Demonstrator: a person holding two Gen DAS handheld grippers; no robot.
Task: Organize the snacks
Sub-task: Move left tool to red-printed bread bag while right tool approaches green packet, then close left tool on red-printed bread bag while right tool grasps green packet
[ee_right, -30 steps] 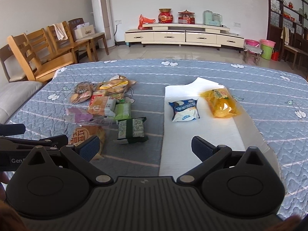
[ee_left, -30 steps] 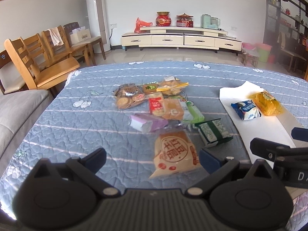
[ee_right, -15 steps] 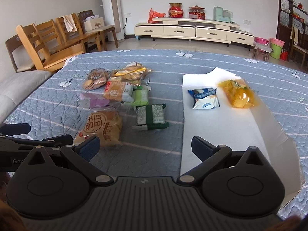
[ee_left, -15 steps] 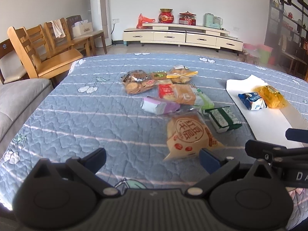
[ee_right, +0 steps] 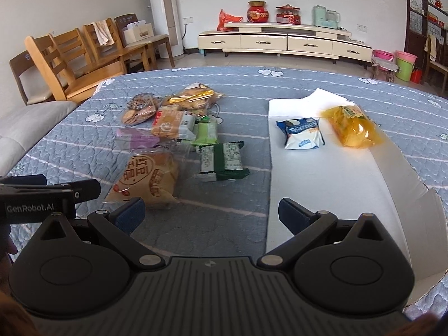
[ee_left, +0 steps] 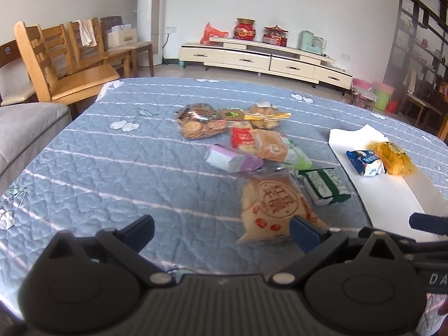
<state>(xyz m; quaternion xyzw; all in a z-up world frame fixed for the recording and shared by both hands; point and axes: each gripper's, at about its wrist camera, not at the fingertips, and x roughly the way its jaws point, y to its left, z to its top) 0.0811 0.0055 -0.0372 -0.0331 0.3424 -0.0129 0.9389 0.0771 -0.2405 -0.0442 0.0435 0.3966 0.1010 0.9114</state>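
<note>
Snacks heaped on our quilted worktop [ee_right: 322,84] | left gripper [ee_left: 221,231] spread wide, nothing held, above quilt with bun pack [ee_left: 273,204] by its right finger | right gripper [ee_right: 211,212] spread wide, nothing held, near white tray [ee_right: 322,184] | tray holds blue pack [ee_right: 302,133] and yellow pack [ee_right: 351,126] | green pack [ee_right: 222,161] between heap and tray

From my left wrist view, the right finger [ee_left: 303,235] covers the near corner of the bun pack [ee_left: 273,205]. The right gripper [ee_left: 428,225] is cut off at the frame's right edge, so I cannot tell its jaw state there. The green pack [ee_right: 206,133] lies partly under the orange pack [ee_right: 172,124], beyond my right fingers. Print on the dark green pack [ee_right: 222,162] is too small to read.
</note>
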